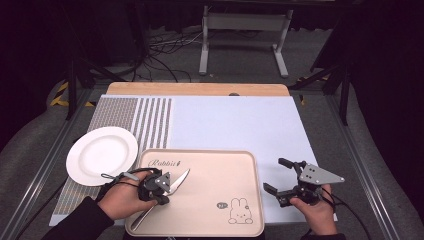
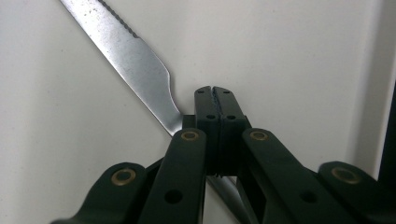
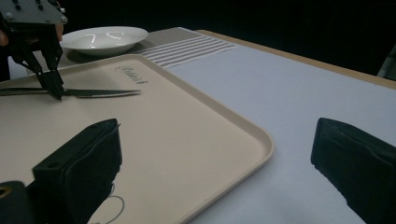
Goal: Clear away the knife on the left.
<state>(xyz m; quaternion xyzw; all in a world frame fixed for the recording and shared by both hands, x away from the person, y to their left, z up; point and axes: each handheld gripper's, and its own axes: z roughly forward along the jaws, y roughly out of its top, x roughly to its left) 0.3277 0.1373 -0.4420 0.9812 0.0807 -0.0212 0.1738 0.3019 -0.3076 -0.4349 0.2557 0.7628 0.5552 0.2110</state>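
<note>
My left gripper [image 1: 161,184] pinches the knife [image 1: 175,182] over the tray [image 1: 210,200]; right gripper [image 1: 281,176] spread. Next I lift it toward the plate [image 1: 101,155].

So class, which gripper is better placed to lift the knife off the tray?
Left. The left gripper is already shut on the knife over the tray; the right gripper stands open beside the tray.

A beige rectangular plastic tray [image 1: 220,172] carries a printed rabbit outline and dark script lettering. The silver steel knife [image 1: 181,180] gleams. A plain white round plate [image 1: 101,154] sits on a white mat [image 1: 235,122] with grey stripes.
</note>
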